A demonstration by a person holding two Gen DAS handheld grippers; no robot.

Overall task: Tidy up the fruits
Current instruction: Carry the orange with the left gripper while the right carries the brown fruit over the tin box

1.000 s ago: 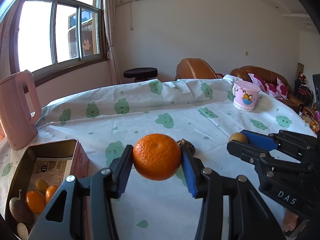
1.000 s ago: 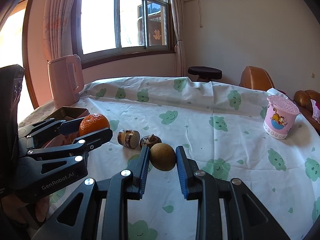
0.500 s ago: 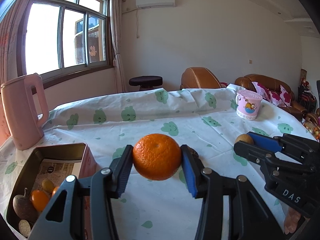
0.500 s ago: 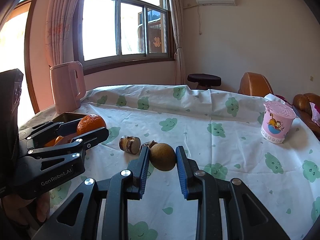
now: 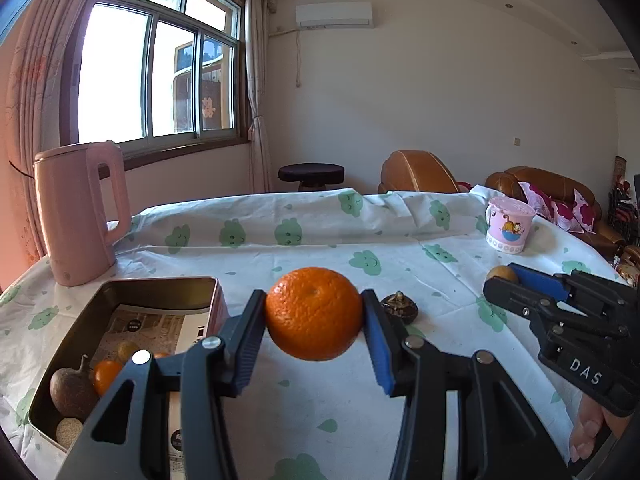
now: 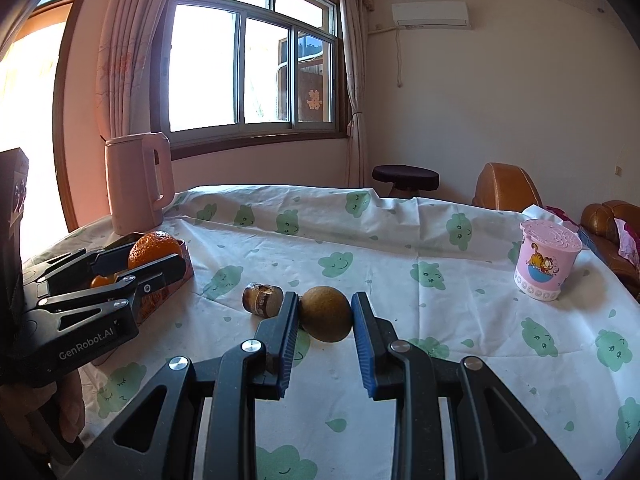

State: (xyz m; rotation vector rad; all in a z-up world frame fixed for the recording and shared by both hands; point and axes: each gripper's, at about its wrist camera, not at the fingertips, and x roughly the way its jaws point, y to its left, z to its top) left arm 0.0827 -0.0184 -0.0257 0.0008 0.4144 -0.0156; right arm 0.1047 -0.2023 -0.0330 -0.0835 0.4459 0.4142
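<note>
My left gripper [image 5: 314,320] is shut on an orange mandarin [image 5: 314,312] and holds it above the cloth, just right of the metal tin [image 5: 160,286]. The tin holds several small fruits [image 5: 74,390]. My right gripper [image 6: 325,320] is shut on a brown kiwi [image 6: 326,314] above the table; it also shows in the left wrist view [image 5: 504,276]. A dark mangosteen [image 5: 399,308] lies on the cloth behind the mandarin. A brown cut fruit [image 6: 262,300] lies left of the kiwi. The left gripper with the mandarin [image 6: 154,250] shows at the left of the right wrist view.
A pink kettle [image 5: 78,216] stands at the back left by the tin. A pink cartoon cup [image 5: 508,230] stands at the far right of the table. The table wears a white cloth with green clouds [image 6: 400,248]. Sofas and a stool stand beyond it.
Both grippers have risen and tilted up a little, each still holding its fruit. The left gripper has shifted toward the tin, which now sits closer beside the mandarin.
</note>
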